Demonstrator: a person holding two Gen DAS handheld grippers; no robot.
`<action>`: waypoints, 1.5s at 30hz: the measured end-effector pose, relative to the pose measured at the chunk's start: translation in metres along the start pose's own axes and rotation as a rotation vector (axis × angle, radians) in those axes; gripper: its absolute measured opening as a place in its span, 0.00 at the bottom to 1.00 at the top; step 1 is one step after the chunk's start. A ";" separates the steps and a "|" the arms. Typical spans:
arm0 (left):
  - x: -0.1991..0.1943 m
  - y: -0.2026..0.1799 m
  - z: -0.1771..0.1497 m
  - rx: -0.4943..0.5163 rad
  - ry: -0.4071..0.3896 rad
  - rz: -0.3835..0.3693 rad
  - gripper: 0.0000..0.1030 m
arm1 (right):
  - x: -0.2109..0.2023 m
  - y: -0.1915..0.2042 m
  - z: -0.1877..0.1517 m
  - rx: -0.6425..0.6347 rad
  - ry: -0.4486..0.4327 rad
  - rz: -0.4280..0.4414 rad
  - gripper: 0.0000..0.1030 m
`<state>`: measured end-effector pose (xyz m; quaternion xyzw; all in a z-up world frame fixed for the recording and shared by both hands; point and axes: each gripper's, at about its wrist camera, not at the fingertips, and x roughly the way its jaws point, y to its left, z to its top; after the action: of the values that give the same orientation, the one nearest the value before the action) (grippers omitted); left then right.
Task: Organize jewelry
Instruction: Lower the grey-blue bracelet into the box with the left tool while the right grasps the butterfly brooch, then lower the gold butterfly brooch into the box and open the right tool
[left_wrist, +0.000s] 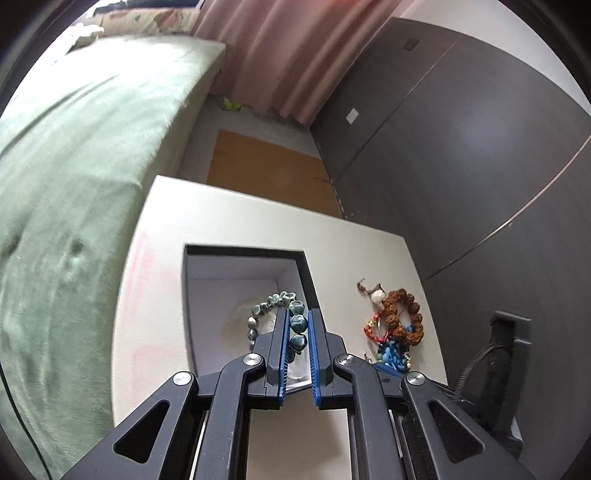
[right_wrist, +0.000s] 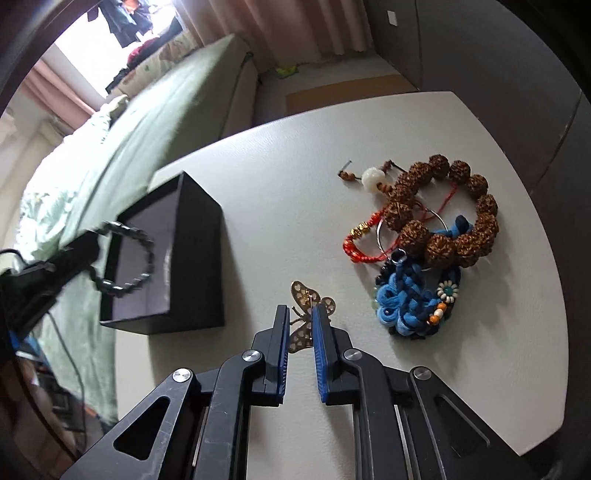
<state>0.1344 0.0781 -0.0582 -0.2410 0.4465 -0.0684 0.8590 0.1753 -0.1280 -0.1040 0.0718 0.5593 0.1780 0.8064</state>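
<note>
The left gripper (left_wrist: 298, 332) is holding a bracelet (left_wrist: 284, 314) over the box (left_wrist: 236, 273) at the desk's left edge, needing release, while the right gripper (right_wrist: 300, 325) is pinching a butterfly (right_wrist: 306, 314) mid-desk.

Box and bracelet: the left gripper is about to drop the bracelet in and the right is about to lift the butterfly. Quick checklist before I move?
1. Left gripper shut on the green bracelet: ok.
2. Bracelet over the open box: ok, it hangs above the white interior.
3. Box has room: ok, no other item shows inside in the left wrist view.
4. Right gripper shut on the butterfly: ok, fingers closed on its wings.
5. Butterfly clear of the jewelry pile: ok, bare table lies between them.
6. Butterfly lifted off the table: cannot tell.
</note>
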 end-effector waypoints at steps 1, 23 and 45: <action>0.004 0.000 0.000 -0.007 0.016 -0.010 0.09 | -0.001 0.000 0.000 0.004 0.000 0.012 0.14; -0.039 0.048 0.028 -0.177 -0.132 -0.005 0.59 | -0.021 0.052 0.024 0.008 -0.178 0.351 0.14; -0.050 0.065 0.030 -0.211 -0.135 0.005 0.59 | 0.005 0.052 0.027 0.076 -0.122 0.355 0.61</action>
<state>0.1223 0.1620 -0.0380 -0.3332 0.3928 -0.0025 0.8571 0.1911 -0.0754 -0.0819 0.2103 0.4944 0.2915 0.7915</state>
